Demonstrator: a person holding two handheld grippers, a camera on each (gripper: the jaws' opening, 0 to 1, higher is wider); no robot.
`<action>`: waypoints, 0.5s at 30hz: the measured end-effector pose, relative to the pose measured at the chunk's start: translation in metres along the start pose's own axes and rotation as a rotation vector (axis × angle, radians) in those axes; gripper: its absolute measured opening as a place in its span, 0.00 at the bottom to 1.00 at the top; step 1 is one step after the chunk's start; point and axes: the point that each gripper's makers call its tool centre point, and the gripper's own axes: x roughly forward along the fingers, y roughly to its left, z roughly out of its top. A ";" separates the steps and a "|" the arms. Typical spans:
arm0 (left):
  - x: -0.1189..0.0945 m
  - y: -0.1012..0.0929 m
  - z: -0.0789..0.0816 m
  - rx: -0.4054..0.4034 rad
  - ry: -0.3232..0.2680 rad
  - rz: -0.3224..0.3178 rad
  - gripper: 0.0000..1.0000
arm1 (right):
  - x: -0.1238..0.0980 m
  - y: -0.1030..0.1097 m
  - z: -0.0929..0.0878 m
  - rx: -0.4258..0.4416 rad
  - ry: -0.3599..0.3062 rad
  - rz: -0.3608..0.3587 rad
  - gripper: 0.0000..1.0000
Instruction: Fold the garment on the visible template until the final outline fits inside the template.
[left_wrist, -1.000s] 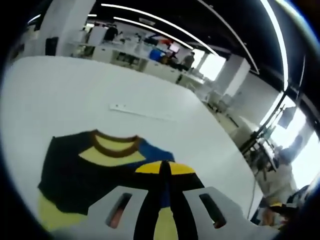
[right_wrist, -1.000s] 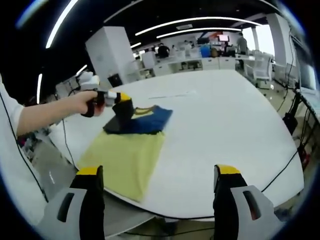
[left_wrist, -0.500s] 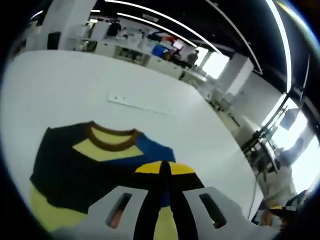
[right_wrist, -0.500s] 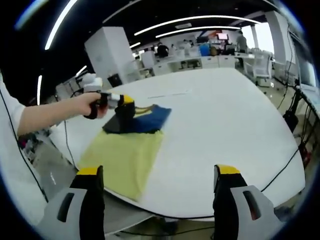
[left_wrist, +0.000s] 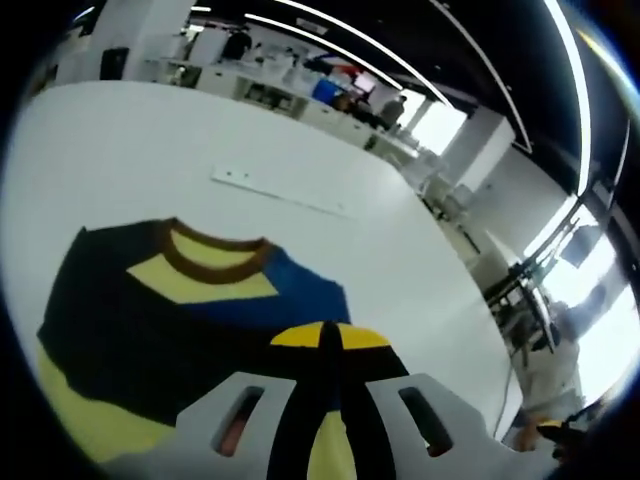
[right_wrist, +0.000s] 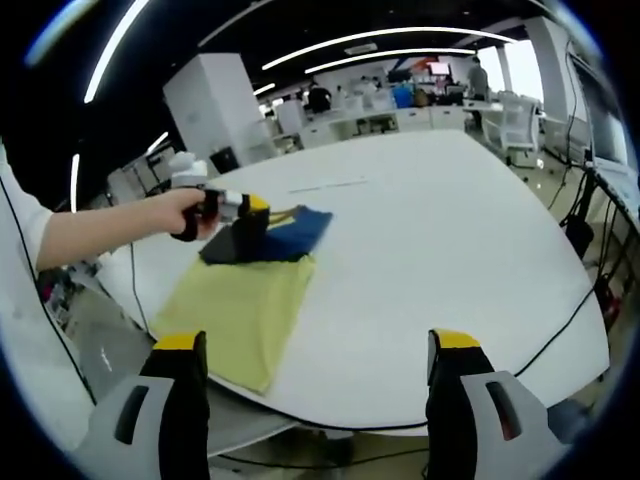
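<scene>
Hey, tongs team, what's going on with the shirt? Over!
Left tongs shut on the shirt, lifting a fold. Right tongs open, apart from it. White table; nothing blocking.

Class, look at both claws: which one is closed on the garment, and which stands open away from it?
The left claw is closed on the garment, near its dark blue upper part. The right claw stands open near the table edge, holding nothing.

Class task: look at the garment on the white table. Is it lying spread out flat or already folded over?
Partly folded. In the right gripper view the shirt has its navy collar end doubled onto the yellow body, and the left gripper is shut on that layer.
</scene>
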 end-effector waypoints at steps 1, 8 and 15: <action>0.001 -0.002 -0.002 0.000 0.003 -0.001 0.00 | 0.000 -0.001 0.000 0.000 0.000 0.000 0.90; 0.009 -0.005 -0.012 -0.002 0.024 -0.002 0.00 | 0.000 -0.005 -0.001 0.004 0.002 -0.001 0.90; 0.017 -0.004 -0.022 -0.012 0.045 0.005 0.00 | -0.001 -0.010 -0.002 0.007 0.006 -0.001 0.90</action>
